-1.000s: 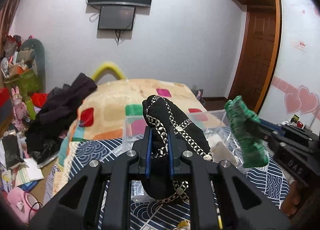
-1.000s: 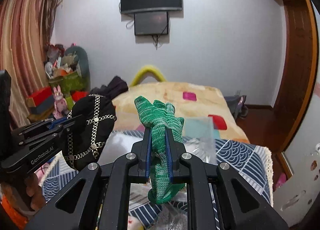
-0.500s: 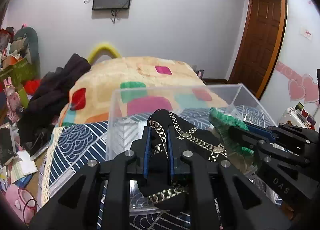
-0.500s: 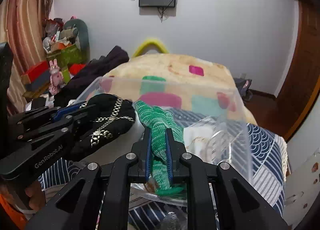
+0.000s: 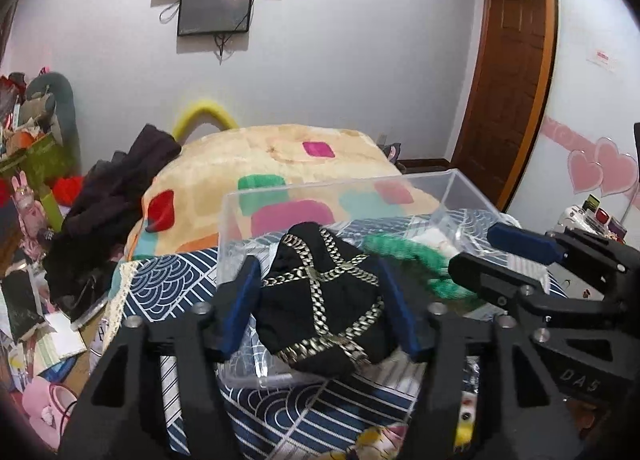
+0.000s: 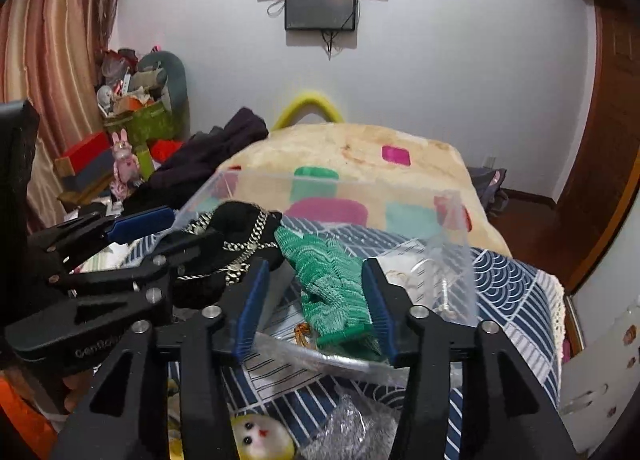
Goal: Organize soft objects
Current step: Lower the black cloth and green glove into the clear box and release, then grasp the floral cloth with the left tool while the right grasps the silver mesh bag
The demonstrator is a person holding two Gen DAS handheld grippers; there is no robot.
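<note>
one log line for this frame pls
left gripper: opening, black chained pouch released | right gripper: opening, green glove released | both in clear box

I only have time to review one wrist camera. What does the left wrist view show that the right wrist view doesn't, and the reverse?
Only the left wrist view: pink heart stickers on the panel at right, and a pink slipper on the floor.

Only the right wrist view: a striped curtain and a yellow doll face near the bottom edge.

Both: the clear box holding the black chain-trimmed item and the green glove, with the left gripper and right gripper open, their jaws having just been opening around those items.
</note>
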